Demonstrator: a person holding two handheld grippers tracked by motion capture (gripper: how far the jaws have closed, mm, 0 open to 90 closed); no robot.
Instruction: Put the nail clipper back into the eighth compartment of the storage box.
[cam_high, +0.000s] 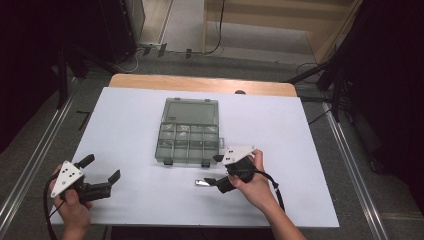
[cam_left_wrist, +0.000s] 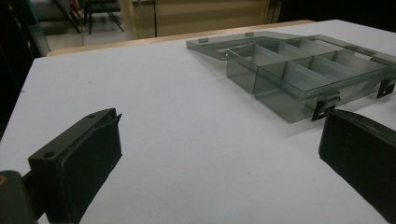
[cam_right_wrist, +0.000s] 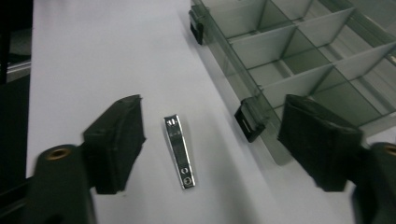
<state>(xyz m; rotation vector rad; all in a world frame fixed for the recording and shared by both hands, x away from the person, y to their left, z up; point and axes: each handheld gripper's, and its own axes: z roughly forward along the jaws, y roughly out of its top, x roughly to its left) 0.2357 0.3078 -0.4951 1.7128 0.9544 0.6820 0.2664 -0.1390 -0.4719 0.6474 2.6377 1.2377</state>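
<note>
White table sheet (cam_high: 140, 125). Left gripper (cam_high: 102, 175) at 8 o'clock, jaws wide apart, empty, parked clear of the work. Smoky plastic organizer box (cam_high: 187, 131) at centre, lid laid back, compartments ready to load. Nail clipper (cam_right_wrist: 179, 151) flat on the sheet at 5 o'clock, just beside the box's front wall. Right gripper (cam_high: 216, 170) straddles the clipper, jaws partly open, pads not touching; judged pre-grasp.

1. I see a shiny, smooth metal nail clipper (cam_right_wrist: 180, 151).
2. The box (cam_high: 188, 131) looks like clear, grey, glossy plastic.
3. The table (cam_high: 300, 150) top is white, smooth and dull.
4. The right gripper (cam_right_wrist: 210, 144) pads look black, dull and a bit rough.
</note>
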